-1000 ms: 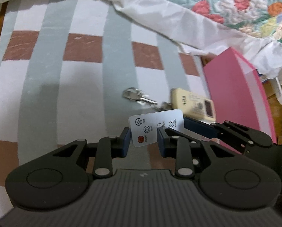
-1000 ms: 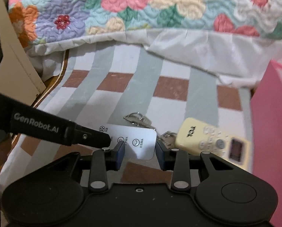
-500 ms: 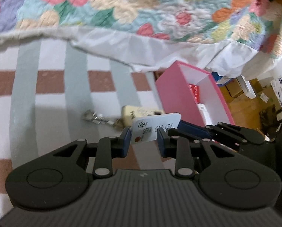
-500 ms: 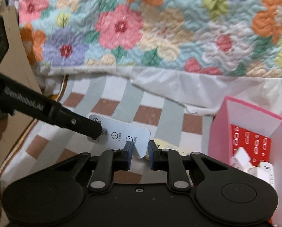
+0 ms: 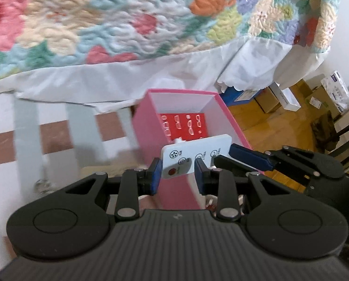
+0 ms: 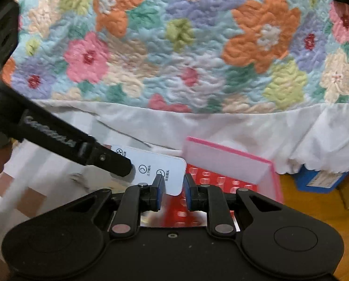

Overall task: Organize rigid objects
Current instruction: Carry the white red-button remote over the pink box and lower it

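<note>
Remote (image 5: 193, 155): thin white card type w/ red button and icon row. You've got it up in the air, held at both ends, over the pink box (image 5: 228, 121).

Your left gripper (image 5: 178, 172) has the red-button end. That end sits between the two blue pads; left pad touches the edge, right pad is against the face near the middle. Jaws narrow, closed on the remote. In the right wrist view the same gripper comes in from the left as a black finger laid on the remote's face (image 6: 151, 166).

Your right gripper (image 6: 173, 185) takes the other end, the rounded corner by the last icon. Corner lies in the gap between the pads, tight to the left pad; can't tell if the right pad touches, small gap seems to show. Jaws narrow. In the left wrist view its blue finger (image 5: 249, 157) runs along the remote's far right edge.

Remote is tilted, red-button end lower and nearer the left cam.

Box is open-topped, white inside, w/ a red patterned item (image 5: 186, 124) at the bottom. It stands at the edge of a checked sheet (image 5: 57, 131), brown/grey/white. Keys (image 5: 41, 183) lie on the sheet, low left, blurred. Floral quilt (image 6: 174, 46) w/ white border behind. Wood floor (image 5: 279, 121) and cartons (image 5: 336, 89) to the right.
</note>
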A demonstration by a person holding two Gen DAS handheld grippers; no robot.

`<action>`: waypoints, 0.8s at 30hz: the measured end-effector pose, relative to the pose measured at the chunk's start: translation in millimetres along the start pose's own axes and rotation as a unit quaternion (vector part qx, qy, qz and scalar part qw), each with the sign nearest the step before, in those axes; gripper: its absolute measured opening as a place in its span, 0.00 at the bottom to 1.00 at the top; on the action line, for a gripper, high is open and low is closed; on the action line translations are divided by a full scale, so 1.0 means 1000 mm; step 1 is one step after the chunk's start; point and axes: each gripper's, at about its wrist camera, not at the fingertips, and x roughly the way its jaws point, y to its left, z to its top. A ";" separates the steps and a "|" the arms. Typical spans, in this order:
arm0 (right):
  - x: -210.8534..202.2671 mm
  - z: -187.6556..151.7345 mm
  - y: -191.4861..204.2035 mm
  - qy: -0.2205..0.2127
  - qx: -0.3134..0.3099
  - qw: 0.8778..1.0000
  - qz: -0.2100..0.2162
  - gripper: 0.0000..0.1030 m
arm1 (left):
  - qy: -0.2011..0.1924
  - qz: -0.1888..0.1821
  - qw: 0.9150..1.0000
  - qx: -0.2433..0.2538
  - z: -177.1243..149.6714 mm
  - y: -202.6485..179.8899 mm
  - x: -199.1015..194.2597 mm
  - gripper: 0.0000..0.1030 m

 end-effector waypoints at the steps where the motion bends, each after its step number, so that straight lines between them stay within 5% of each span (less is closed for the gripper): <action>1: 0.002 0.000 -0.010 0.005 0.005 1.000 -0.004 0.22 | 0.004 -0.002 1.000 0.008 0.003 -0.006 0.010 0.28; 14: 0.083 -0.018 -0.108 0.070 0.046 0.996 -0.018 0.19 | 0.029 0.036 0.999 0.027 0.026 -0.052 0.132 0.26; 18: 0.094 -0.027 -0.120 0.068 0.062 0.996 -0.009 0.17 | 0.029 0.035 0.999 0.031 0.028 -0.048 0.141 0.28; 22: 0.098 -0.033 -0.121 0.064 0.087 0.994 -0.021 0.18 | 0.016 0.049 0.998 0.032 0.030 -0.043 0.127 0.45; 24: 0.097 -0.035 -0.124 0.073 0.116 0.990 -0.016 0.18 | 0.008 0.041 0.999 0.009 0.033 -0.039 0.109 0.46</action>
